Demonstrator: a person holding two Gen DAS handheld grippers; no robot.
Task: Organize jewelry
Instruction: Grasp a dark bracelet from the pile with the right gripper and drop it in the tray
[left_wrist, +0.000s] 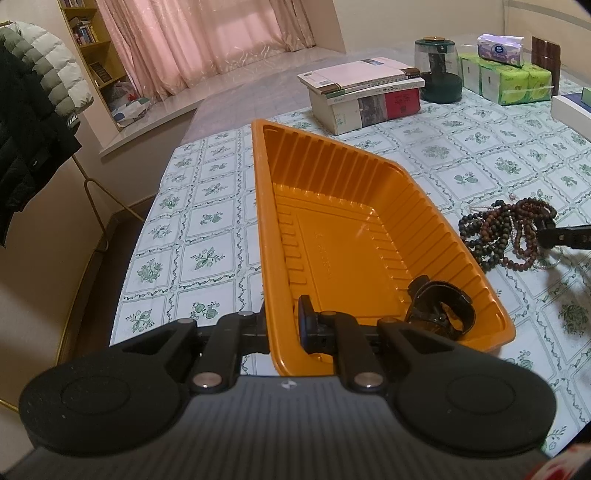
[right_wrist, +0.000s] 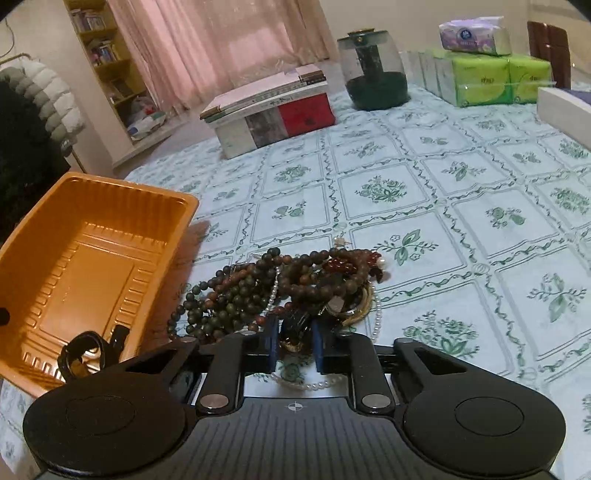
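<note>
While the jewelry pile (right_wrist: 288, 288) is lying on the tablecloth (right_wrist: 443, 206) just right of the tray (right_wrist: 92, 258), you are working at its near edge with the right gripper (right_wrist: 295, 341). Its jaws are standing a narrow gap apart around a dark piece with a gold rim (right_wrist: 293, 332); whether the pads are pressing on it cannot be told. The pile is sitting directly ahead of that gripper, spreading crosswise to its fingers, so the right hand is the nearer one. You are holding the left gripper (left_wrist: 282, 328) clamped on the tray's near rim, steadying it. Count: one tray, one black strap (left_wrist: 439, 310) already inside it, one tangled pile of several bead strings and a pearl strand (right_wrist: 376, 314).
</note>
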